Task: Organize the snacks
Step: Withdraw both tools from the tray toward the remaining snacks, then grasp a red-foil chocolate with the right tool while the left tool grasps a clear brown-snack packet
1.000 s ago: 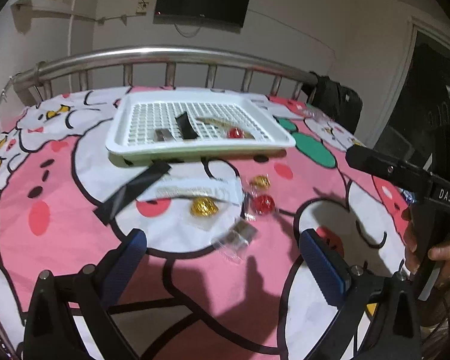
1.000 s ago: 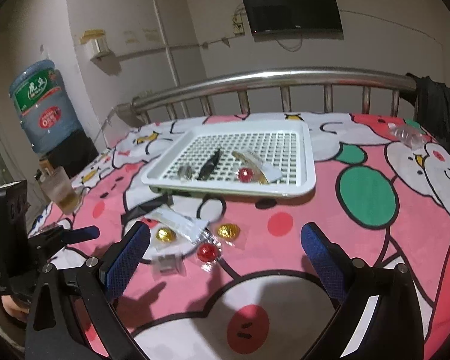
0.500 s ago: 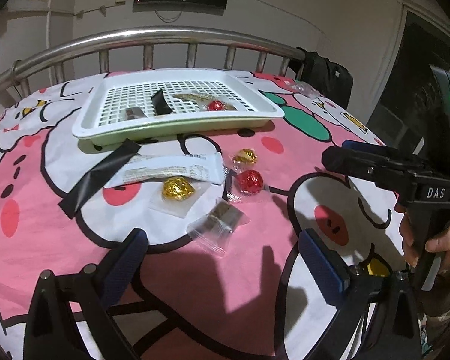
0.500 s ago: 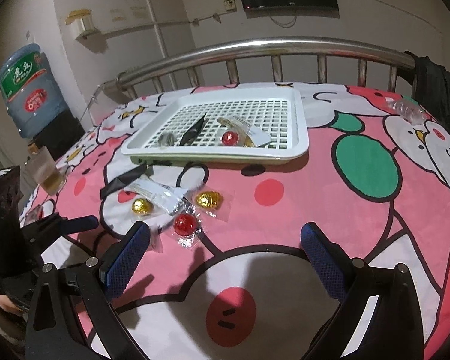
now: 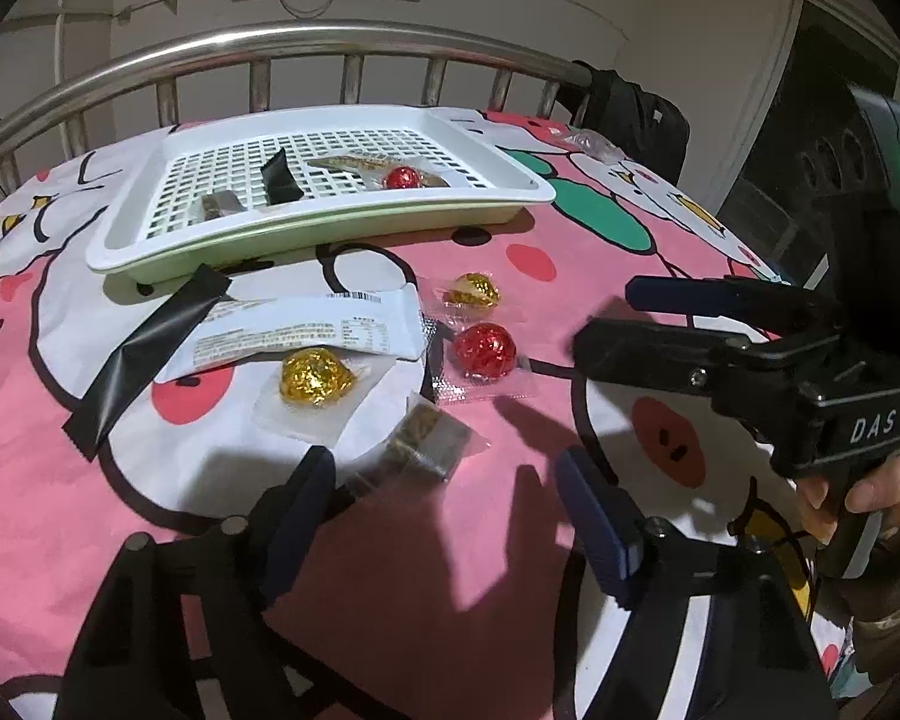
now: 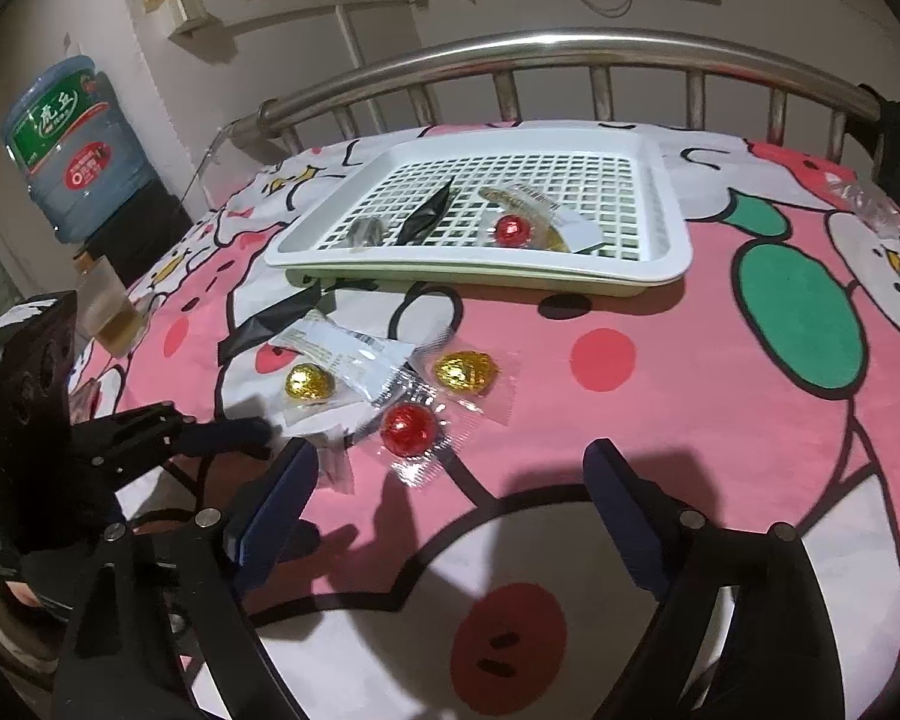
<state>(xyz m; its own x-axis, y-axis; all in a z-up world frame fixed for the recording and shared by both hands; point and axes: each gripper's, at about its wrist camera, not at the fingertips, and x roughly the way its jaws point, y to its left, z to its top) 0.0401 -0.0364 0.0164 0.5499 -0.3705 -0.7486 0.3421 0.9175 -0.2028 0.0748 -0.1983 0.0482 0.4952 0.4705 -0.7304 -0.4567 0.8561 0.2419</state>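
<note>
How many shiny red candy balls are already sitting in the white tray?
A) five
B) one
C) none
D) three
B: only one red foil candy lies on the grid of the white tray, beside a black wrapper and two other packets; the other red candy is on the pink blanket, outside the tray.

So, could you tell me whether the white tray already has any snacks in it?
Partly filled: the white tray holds a red foil ball, a black packet and two more wrapped snacks.
</note>
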